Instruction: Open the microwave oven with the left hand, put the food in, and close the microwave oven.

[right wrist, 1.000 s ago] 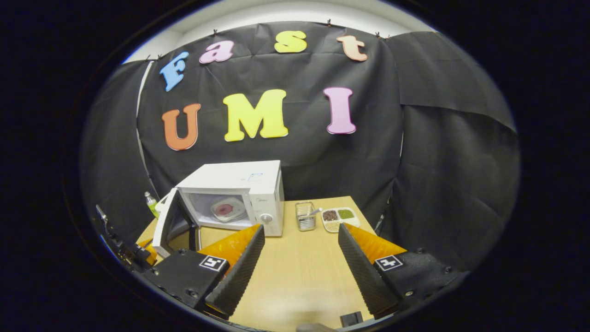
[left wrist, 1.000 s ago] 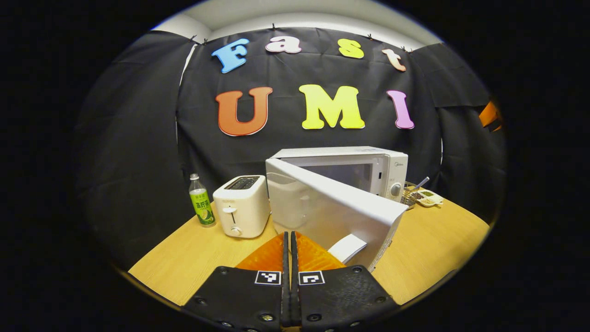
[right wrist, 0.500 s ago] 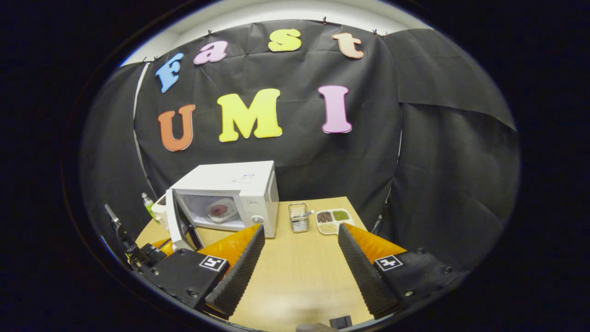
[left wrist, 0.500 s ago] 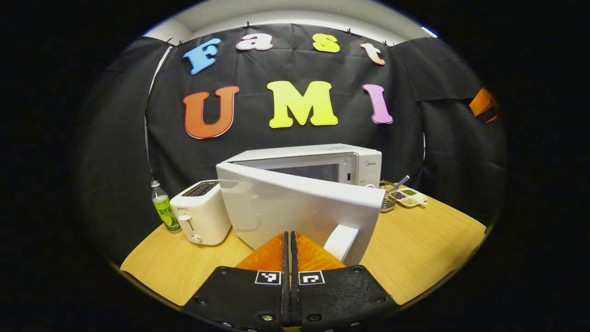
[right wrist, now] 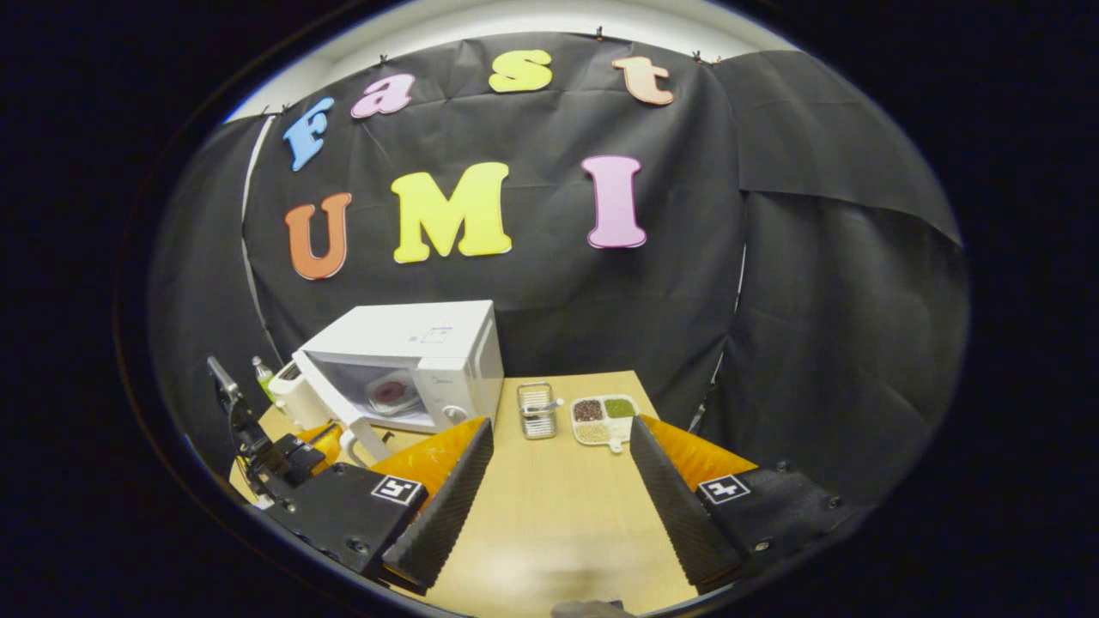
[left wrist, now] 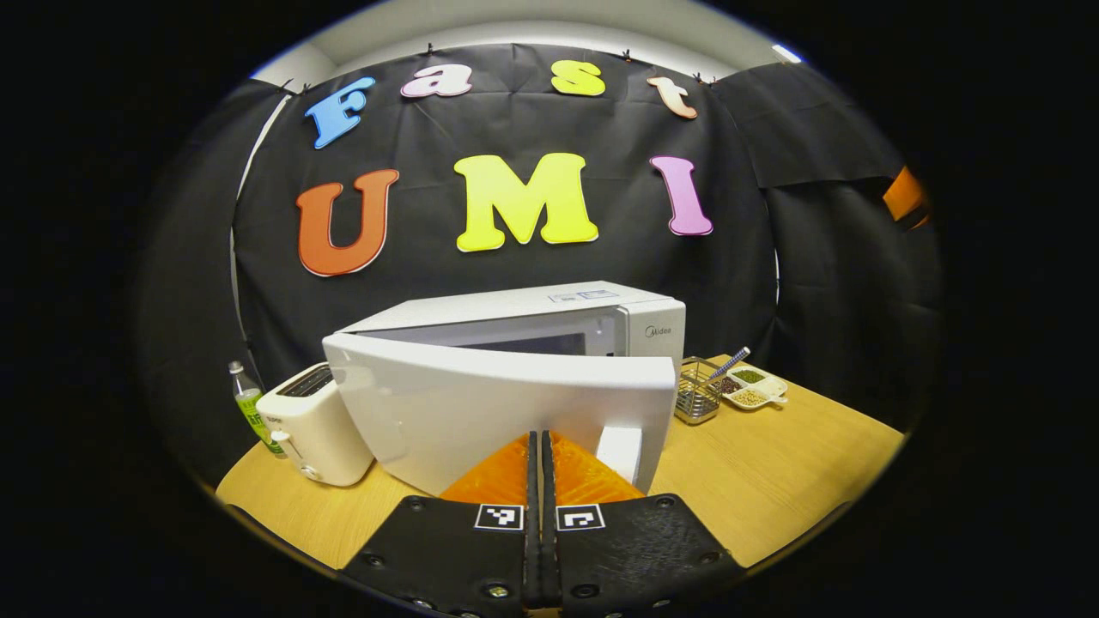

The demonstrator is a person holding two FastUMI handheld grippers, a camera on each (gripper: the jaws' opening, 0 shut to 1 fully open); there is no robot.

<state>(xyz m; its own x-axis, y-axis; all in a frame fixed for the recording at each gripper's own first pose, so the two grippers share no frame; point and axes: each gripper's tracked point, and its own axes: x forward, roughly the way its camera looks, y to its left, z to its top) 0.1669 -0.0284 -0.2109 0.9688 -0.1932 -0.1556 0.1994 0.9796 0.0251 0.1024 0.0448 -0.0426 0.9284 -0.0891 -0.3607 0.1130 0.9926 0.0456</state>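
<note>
Swinging toward shut, the white microwave door sits at a much narrower angle vs a sec ago, when it stood wide open; its free edge w/ the white handle is now near the oven's front. The left claw is clenched, fingers together w/ nothing between them, tips pressed against the door's outer face, pushing. In the right gripper view the plate of pink food lies inside the white microwave oven, visible through the gap still left. So food's in; last step is underway, not done: door isn't latched yet. The right claw hangs released, empty, over the wooden bench, well apart from the oven. Beside it stand a white toaster, green-labelled bottle, wire basket, and divided snack tray.
</note>
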